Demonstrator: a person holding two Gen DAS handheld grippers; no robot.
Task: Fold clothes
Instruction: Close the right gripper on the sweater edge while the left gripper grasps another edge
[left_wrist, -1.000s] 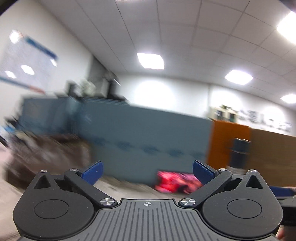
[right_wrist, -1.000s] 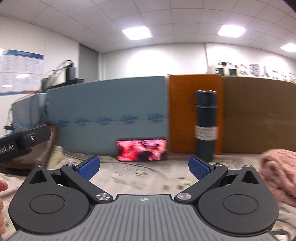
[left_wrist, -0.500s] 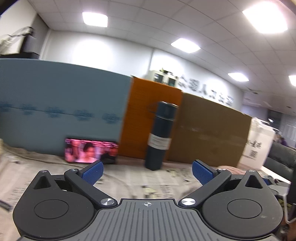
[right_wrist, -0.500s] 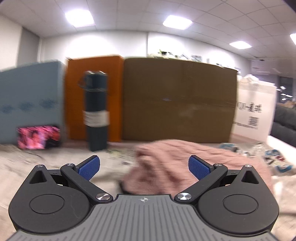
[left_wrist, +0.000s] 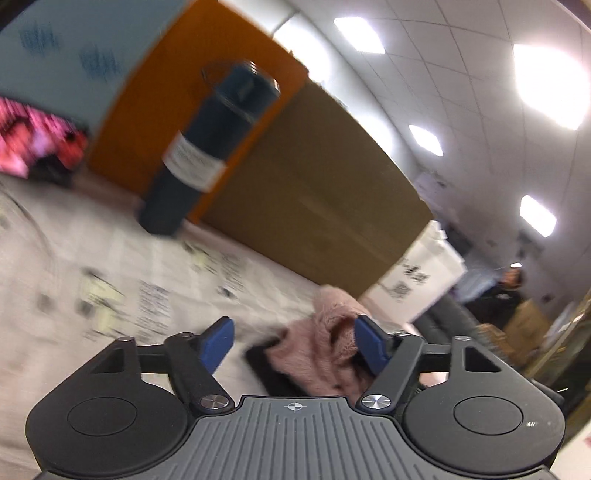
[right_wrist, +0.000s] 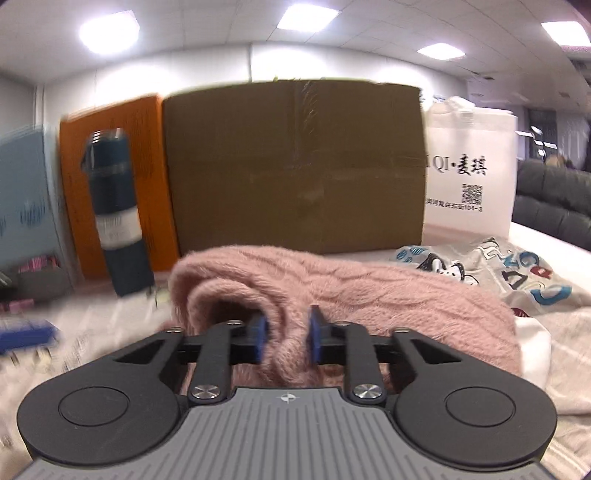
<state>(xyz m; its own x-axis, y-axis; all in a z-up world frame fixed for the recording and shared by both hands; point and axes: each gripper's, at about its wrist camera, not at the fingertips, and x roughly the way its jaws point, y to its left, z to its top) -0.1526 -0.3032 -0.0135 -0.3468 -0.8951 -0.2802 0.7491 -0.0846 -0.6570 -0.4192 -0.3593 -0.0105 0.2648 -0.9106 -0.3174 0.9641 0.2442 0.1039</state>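
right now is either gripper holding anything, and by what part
The right gripper is closing on a bunched fold of the pink sweater. The left gripper is closing too, sweater between its jaws, not yet pinched.

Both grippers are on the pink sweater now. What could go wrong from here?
1. The right gripper is closing on a thick bunched fold of the pink sweater, so it may lift several layers.
2. The left gripper has knit only near one pad and may miss.
3. Dragging could pull along the printed garment touching it.
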